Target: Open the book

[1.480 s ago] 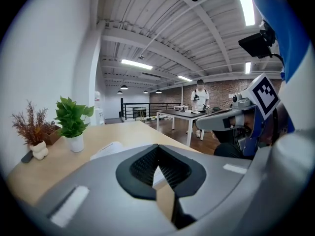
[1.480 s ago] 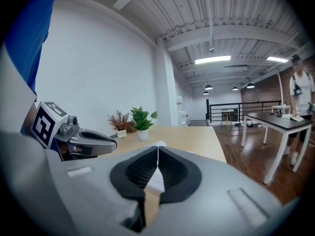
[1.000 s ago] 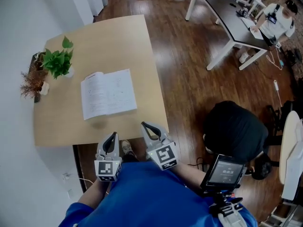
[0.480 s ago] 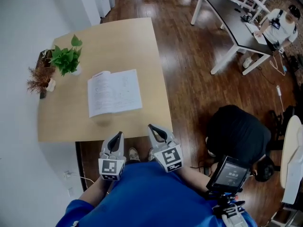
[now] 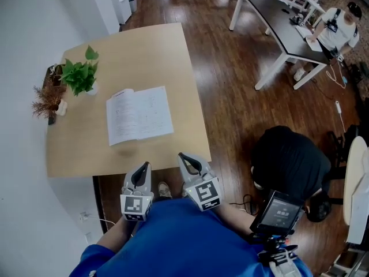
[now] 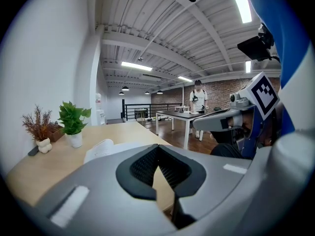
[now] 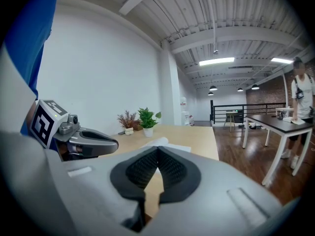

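Observation:
A book [image 5: 139, 115] lies open on the light wooden table [image 5: 81, 149], its white pages facing up. It also shows as a white shape past the jaws as the book [image 6: 98, 149] in the left gripper view and the book [image 7: 160, 143] in the right gripper view. My left gripper [image 5: 141, 167] is shut and empty, held off the table's near edge. My right gripper [image 5: 183, 156] is shut too, beside it, also clear of the table. Both sit well short of the book.
A green potted plant [image 5: 81, 77] and a dried-flower pot [image 5: 46, 101] stand at the table's left side. A dark table [image 5: 277, 22] with a person [image 5: 337, 27] is far right. A black chair [image 5: 288, 160] stands on the wood floor at my right.
The view has shifted a little since a second ago; book and table sit slightly further right in frame. Both grippers keep the same shut pose near the table's edge.

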Demonstrator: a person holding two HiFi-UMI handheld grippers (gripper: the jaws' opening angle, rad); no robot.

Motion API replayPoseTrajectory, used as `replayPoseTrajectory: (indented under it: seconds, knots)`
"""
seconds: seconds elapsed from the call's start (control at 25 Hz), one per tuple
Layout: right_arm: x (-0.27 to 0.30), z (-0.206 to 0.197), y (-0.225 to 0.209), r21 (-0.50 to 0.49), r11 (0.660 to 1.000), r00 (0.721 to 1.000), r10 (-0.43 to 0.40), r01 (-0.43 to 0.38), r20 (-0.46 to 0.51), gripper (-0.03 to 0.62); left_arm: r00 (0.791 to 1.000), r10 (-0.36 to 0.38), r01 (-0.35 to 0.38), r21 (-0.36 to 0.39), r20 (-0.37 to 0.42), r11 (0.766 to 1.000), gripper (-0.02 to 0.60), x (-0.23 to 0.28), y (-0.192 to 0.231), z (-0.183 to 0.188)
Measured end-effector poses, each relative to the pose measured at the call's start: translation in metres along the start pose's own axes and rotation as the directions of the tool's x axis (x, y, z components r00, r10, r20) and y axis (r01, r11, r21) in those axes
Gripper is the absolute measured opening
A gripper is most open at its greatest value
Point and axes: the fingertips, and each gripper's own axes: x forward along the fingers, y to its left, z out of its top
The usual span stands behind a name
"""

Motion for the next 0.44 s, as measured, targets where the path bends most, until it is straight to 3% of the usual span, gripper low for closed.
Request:
replayPoseTrajectory:
  seconds: [0.44]
  knots:
    - [0.0062, 0.0024, -0.0036, -0.003, 1.0, 1.0, -0.01, 0.01, 0.0, 0.002, 1.0, -0.009, 0.009, -0.013, -0.005, 1.0, 0.006, 0.0069, 0.0031, 0.0003]
